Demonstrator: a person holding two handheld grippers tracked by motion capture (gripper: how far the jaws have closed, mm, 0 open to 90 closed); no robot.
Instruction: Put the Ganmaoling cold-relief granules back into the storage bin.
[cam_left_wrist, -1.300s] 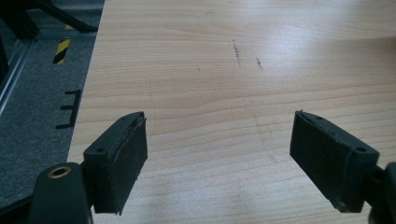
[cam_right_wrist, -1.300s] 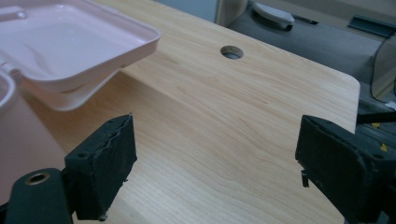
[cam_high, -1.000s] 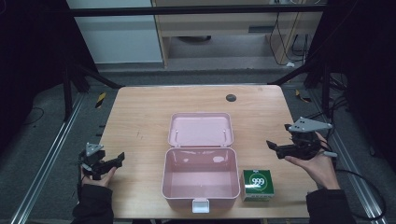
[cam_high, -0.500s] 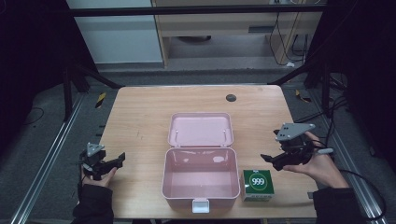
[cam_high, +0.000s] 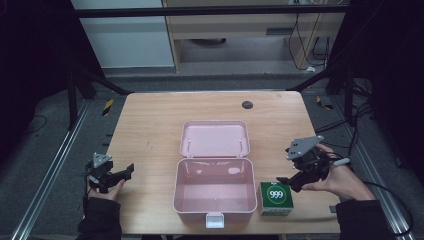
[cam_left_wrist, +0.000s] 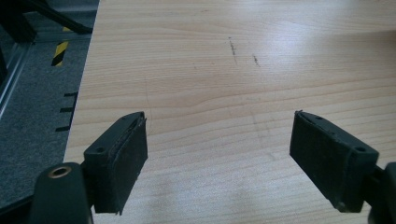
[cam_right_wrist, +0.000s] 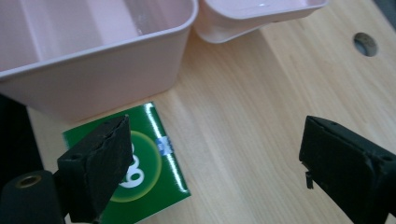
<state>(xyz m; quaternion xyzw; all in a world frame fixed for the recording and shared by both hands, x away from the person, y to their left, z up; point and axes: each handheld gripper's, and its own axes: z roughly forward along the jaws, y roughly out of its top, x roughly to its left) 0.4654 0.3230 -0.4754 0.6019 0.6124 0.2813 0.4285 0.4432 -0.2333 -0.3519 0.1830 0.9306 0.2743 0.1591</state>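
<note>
- The right tongs (cam_high: 294, 184) are held spread just beside the green box (cam_high: 274, 198); their jaws have just been opening, and nothing is pinched between them.
- The green box is seen flat near the counter's (cam_high: 150, 125) front edge, right of the open pink case (cam_high: 212, 220).
- The left tongs (cam_high: 120, 175) are held spread over bare wood at the front-left corner.

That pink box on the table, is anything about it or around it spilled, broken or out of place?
Nothing stands out. The pink box sits square on the table, empty, its lid folded flat behind it. The green carton lies flat beside its right wall, undamaged. The dark spot farther back looks like a hole in the tabletop.
</note>
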